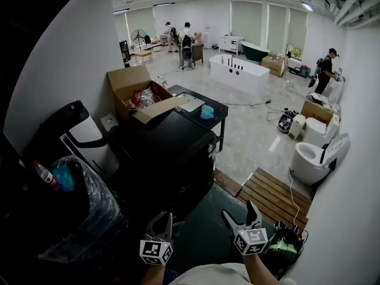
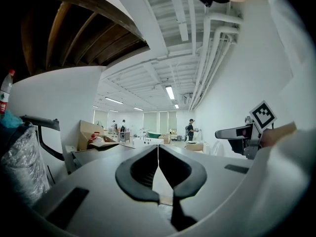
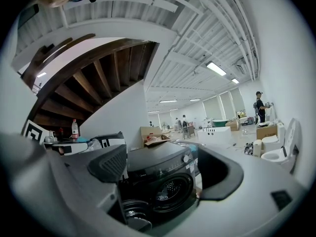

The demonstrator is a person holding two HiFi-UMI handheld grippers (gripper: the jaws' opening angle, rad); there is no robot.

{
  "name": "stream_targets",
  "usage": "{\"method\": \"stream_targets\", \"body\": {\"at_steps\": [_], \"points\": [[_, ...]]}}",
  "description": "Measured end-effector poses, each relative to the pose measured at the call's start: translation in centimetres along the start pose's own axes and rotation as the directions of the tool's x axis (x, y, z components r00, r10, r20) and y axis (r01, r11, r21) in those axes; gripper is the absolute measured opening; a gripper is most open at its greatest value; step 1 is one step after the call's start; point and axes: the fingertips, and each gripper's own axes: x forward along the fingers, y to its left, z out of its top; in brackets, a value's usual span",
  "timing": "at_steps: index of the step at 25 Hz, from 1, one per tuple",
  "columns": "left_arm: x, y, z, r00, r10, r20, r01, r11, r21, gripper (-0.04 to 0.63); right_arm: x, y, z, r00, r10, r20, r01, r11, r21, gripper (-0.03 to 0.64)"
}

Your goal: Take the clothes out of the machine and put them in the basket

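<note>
While the washing machine (image 1: pixel 166 150) stands ahead, the right hand-held gripper (image 3: pixel 165 172) gapes empty and the left hand-held gripper (image 2: pixel 158 169) is pinched closed on nothing.

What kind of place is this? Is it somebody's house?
Probably a big showroom or test hall, not a house: a white bathtub standing alone, several toilets, and a black washing machine.
</note>
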Motion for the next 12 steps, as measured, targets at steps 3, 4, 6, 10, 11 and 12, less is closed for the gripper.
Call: {"method": "stream_targets", "body": {"at_steps": [3, 4, 6, 10, 11, 12], "points": [[1.2, -1.0, 0.1, 1.000, -0.004, -0.009, 0.004, 1.000, 0.001, 0.020, 0.1, -1.5, 0.3, 1.000, -0.004, -0.001, 0.004, 1.000, 0.010, 0.437], [1.7, -1.2, 0.1, 1.000, -0.002, -0.011, 0.002, 1.000, 0.001, 0.021, 0.1, -2.1, 0.4, 1.000, -0.006, 0.001, 0.006, 1.000, 0.015, 0.436], [2.8, -1.7, 0.1, 1.000, 0.014, -0.008, -0.014, 1.000, 0.001, 0.020, 0.4, -3.6, 0.5, 1.000, -0.009, 0.002, 0.009, 1.000, 0.021, 0.434], [5.4, -3.0, 0.4, 0.999, 0.050, 0.000, -0.050, 0.999, 0.010, 0.021, 1.8, -6.9, 1.1, 1.000, 0.008, -0.007, -0.008, 1.000, 0.023, 0.434], [6.1, -3.4, 0.4, 0.998, 0.057, -0.002, -0.057, 0.998, 0.014, 0.021, 2.2, -7.7, 1.2, 1.000, 0.017, -0.009, -0.016, 1.000, 0.023, 0.434], [6.9, -3.7, 0.4, 0.998, 0.066, -0.005, -0.066, 0.998, 0.018, 0.021, 2.8, -8.5, 1.4, 1.000, 0.026, -0.011, -0.026, 0.999, 0.022, 0.434]]}}
